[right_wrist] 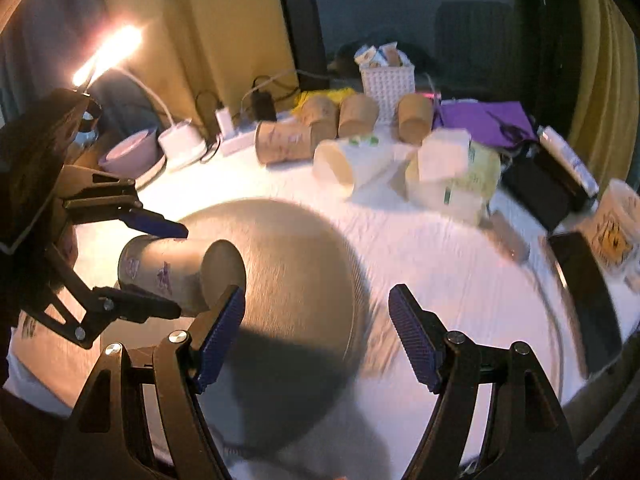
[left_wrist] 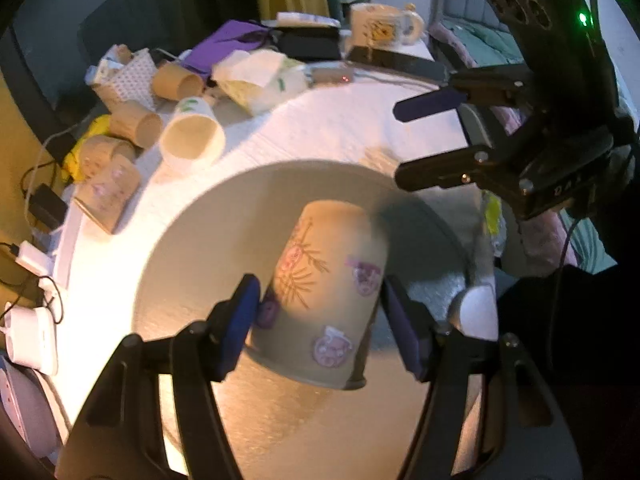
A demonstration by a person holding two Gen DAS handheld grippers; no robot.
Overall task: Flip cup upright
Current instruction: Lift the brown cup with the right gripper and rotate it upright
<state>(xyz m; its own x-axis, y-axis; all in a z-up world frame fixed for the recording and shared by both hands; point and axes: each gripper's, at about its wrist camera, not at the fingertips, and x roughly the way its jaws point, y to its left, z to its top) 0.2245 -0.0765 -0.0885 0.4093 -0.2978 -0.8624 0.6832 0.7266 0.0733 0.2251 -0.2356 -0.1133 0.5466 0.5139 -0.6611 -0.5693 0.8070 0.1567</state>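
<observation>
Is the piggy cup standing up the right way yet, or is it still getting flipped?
Not yet. Done: the left gripper has the piggy cup between its fingers, lifted over the round grey mat. In hand: the cup is mid-turn, tilted, its closed bottom pointing sideways in the right wrist view. Left: finish turning it mouth-up and set it down. The right gripper is open and empty.

1. A round grey mat (left_wrist: 192,280) lies on the white tablecloth (left_wrist: 340,128).
2. Several brown paper cups (right_wrist: 284,142) lie on their sides at the far edge, with a white paper cup (left_wrist: 194,132) tipped over nearby.
3. A white lattice basket (right_wrist: 387,84) holds small packets.
4. A purple cloth (right_wrist: 480,118) lies beside dark boxes.
5. A cream mug (left_wrist: 382,24) stands upright.
6. A lit desk lamp (right_wrist: 108,52) glows beside chargers and cables (right_wrist: 260,100).
</observation>
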